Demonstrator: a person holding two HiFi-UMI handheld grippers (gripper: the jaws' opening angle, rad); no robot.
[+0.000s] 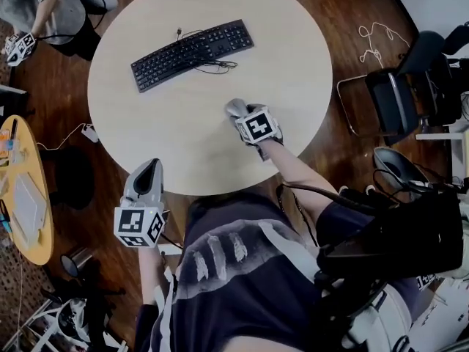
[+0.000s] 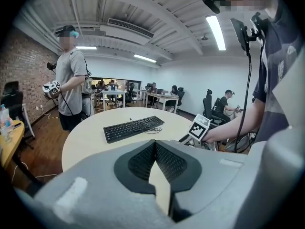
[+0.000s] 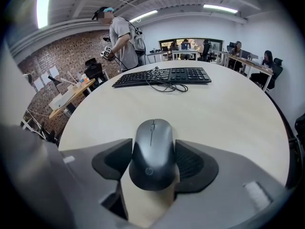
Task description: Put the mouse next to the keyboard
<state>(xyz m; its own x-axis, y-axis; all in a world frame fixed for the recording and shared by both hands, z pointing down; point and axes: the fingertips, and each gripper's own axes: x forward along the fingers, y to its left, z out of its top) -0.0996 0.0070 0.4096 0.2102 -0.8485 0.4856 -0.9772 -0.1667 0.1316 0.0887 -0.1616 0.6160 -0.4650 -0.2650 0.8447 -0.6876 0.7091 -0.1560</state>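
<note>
Item: mouse [image 3: 152,152]; dark grey, smooth matte shell, rounded oval, scroll wheel at the far end, small round logo near the tail; no cord that I can see.

Location: between the jaws of my right gripper [image 1: 236,109], both ribbed black pads against its flanks, so clamped on it; low over the near part of the table [image 1: 293,72], well apart from the keyboard [image 3: 162,77]; whether it rides clear of the surface or rests on it I cannot tell.

Item: keyboard; black, flat, long, many small keys; its thin cord [image 3: 165,86] lies in loose loops on the near side.

Item: table; round, pale, plain smooth top.

Item: left gripper [image 1: 149,173]; grey shell, pads closed together on nothing, off the table's near edge; idle.

Step in hand, as I judge it: carry the mouse across to the keyboard.

Handling notes: hold the squeeze even, for the shell is slick and curved and may squirt forward; steer to one end of the keyboard, clear of the looped cord; lower it flat until the base sits, then let go; nose parallel with the keys.
</note>
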